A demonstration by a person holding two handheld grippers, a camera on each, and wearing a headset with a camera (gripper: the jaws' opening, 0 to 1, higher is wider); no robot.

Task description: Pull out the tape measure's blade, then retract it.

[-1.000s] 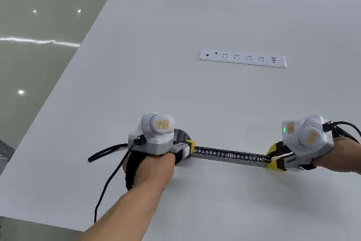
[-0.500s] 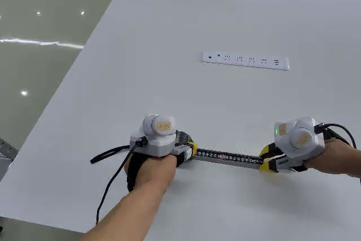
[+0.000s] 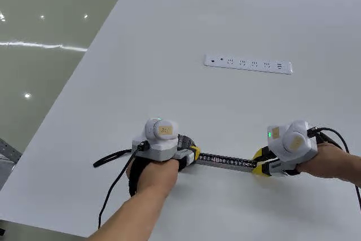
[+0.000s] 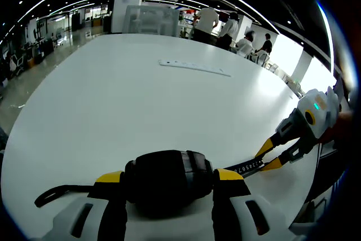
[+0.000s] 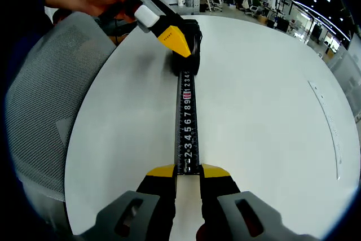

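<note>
- The left tongs (image 3: 189,154), lower centre of the head view, were clenched around the tape measure (image 4: 168,182), which rested on the worktop (image 3: 197,26).
- The right tongs (image 3: 260,162), lower right, pinched the tip of the blade (image 3: 225,161), which stretched between both tongs.
- A power strip (image 3: 248,64) lay well apart, upper right.

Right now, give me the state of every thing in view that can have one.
tape measure case, clamped between jaws.
blade, pulled partway out, straight.
left gripper, shut on the case.
right gripper, shut on the blade's tip.
power strip, flat, nothing plugged in.
</note>
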